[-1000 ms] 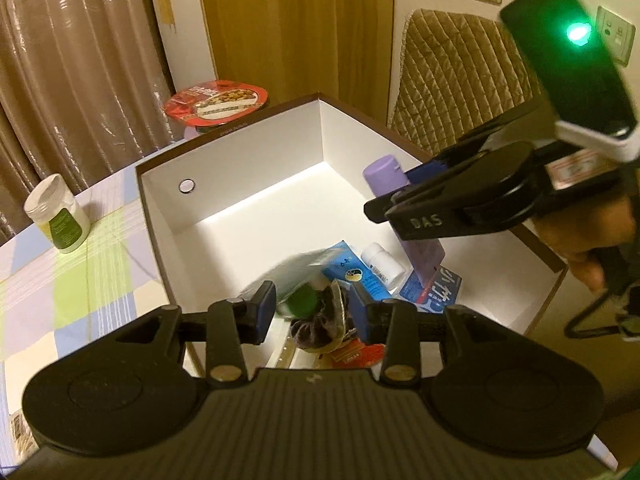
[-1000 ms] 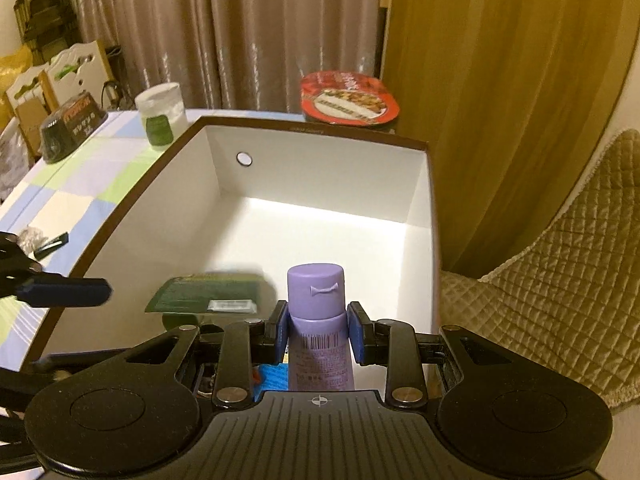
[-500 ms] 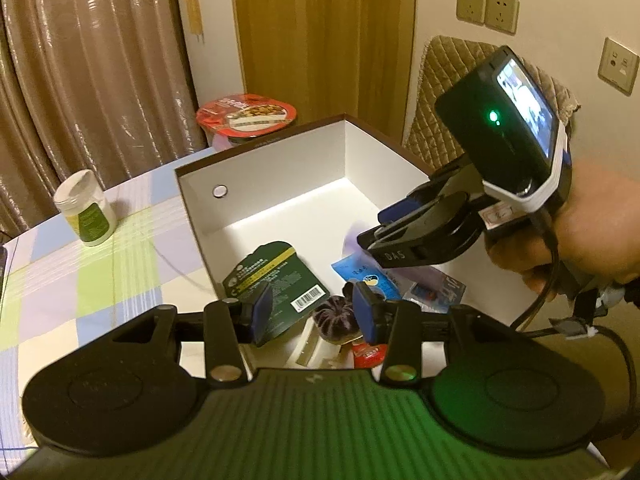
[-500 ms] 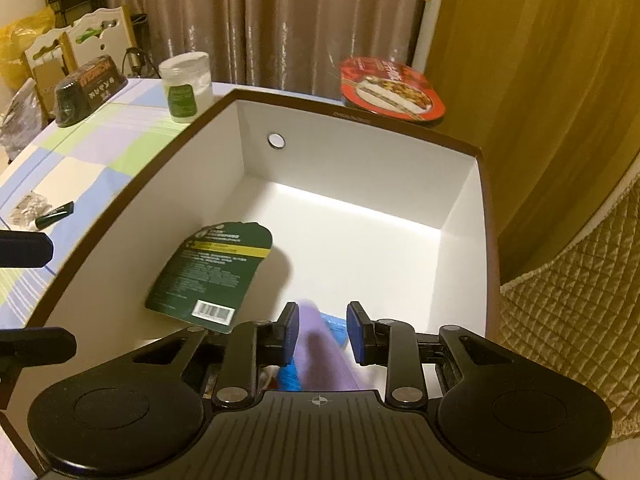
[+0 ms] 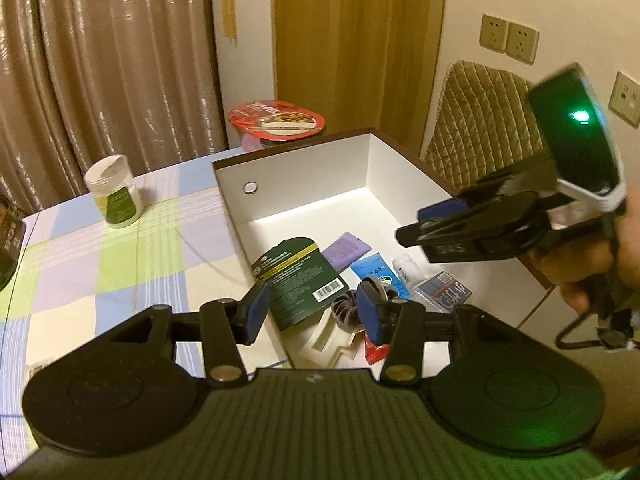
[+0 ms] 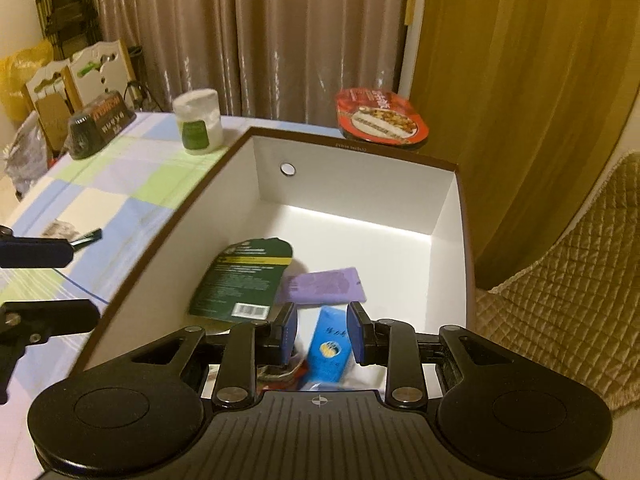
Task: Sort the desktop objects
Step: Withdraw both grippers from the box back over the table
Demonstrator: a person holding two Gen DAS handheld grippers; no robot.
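Observation:
A white box with a brown rim [image 5: 304, 160] [image 6: 360, 184] stands on the table. Inside lie a dark green packet [image 5: 298, 280] [image 6: 244, 276], a purple tube [image 5: 347, 250] [image 6: 324, 286], a blue tube [image 5: 378, 274] [image 6: 330, 350], a small white bottle [image 5: 406, 266] and a dark scrunchie [image 5: 348, 308]. My left gripper [image 5: 312, 312] is open and empty above the box's near edge. My right gripper [image 6: 322, 334] is open and empty above the blue tube; it also shows in the left wrist view [image 5: 476, 232].
On the checked tablecloth [image 5: 120, 256] stand a white jar with a green label [image 5: 116, 192] [image 6: 200, 122] and a red-lidded food bowl [image 5: 278, 120] [image 6: 380, 118]. A dark container [image 6: 100, 124] is at far left. A quilted chair [image 5: 484, 120] [image 6: 568, 264] is right of the box.
The right gripper let go of the purple tube, which now lies in the box. The left gripper let go of the green packet and drew back; both opened.

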